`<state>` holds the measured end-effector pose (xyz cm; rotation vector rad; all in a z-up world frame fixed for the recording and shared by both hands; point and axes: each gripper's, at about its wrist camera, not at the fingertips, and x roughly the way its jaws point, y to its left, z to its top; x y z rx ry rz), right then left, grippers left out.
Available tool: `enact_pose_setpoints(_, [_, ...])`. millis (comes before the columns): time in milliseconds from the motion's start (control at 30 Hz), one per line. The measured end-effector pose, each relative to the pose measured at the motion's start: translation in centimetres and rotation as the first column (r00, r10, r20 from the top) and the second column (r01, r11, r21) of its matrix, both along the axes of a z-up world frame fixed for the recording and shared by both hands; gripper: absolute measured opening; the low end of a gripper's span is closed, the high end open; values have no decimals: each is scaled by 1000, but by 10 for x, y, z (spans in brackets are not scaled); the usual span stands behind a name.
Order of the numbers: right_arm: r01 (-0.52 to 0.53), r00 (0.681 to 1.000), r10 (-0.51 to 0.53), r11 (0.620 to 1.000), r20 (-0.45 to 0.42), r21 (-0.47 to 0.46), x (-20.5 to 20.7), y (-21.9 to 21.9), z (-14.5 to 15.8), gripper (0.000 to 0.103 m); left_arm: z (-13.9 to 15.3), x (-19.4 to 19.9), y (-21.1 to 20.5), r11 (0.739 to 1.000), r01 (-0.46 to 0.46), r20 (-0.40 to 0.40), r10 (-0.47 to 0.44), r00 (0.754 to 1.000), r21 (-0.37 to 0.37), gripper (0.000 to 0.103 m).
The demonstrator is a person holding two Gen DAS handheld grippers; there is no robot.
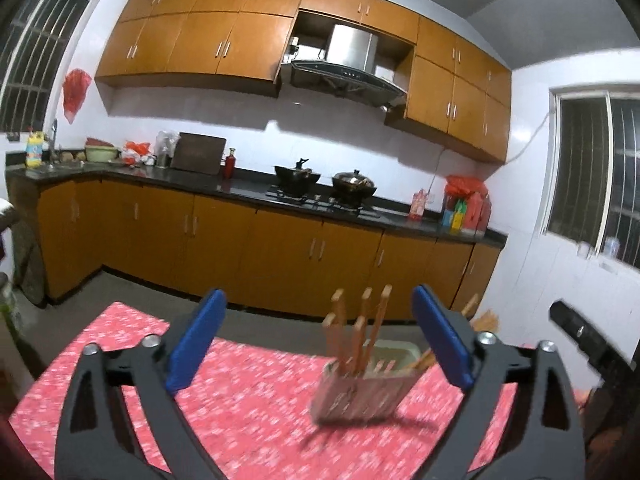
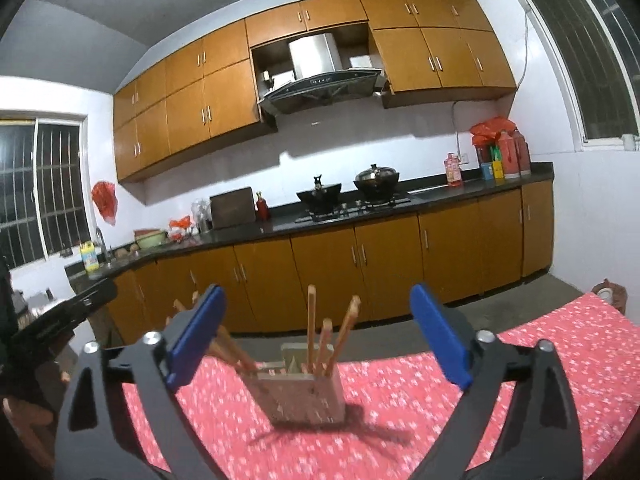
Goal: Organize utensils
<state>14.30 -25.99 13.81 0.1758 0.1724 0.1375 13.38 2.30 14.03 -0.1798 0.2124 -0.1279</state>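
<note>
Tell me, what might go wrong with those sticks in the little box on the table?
The wooden chopsticks stand and lean loosely in the small pale rectangular holder, some tilting far to one side, so a nudge from either open claw, left or right, could spill them. The holder looks light and may tip or slide on the red floral tablecloth. Both views are blurred, so aim could be off.

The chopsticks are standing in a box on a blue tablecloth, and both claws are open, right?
Not quite: the tablecloth is red with white flecks, as the right wrist view shows. The chopsticks do stand in the box, and the left claw and right claw are open.
</note>
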Motion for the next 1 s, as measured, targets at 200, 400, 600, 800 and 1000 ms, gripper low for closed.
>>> enact_pose_setpoints(200, [3,999,-8,996,-49,-86,-39,16,-26,99,-33,-50,6,992,-45,-20,48,999,119,101])
enact_pose_setpoints(400, [0,997,-15,982,-79,-187,-79,37,-58,99,-61,-81,5,984,-59,-53,69,996,165,101])
enact_pose_setpoints(600, [12,995,-33,976,-97,-215,-104,43,-86,99,-90,-104,-5,980,-30,-71,44,996,199,101])
enact_pose_setpoints(800, [35,987,-60,985,-151,-168,-111,35,-107,99,-109,-119,-11,975,-39,-74,56,996,217,101])
enact_pose_setpoints(1000, [58,974,-84,990,-208,-130,-111,29,-124,99,-118,-123,-7,980,-46,-100,67,993,193,101])
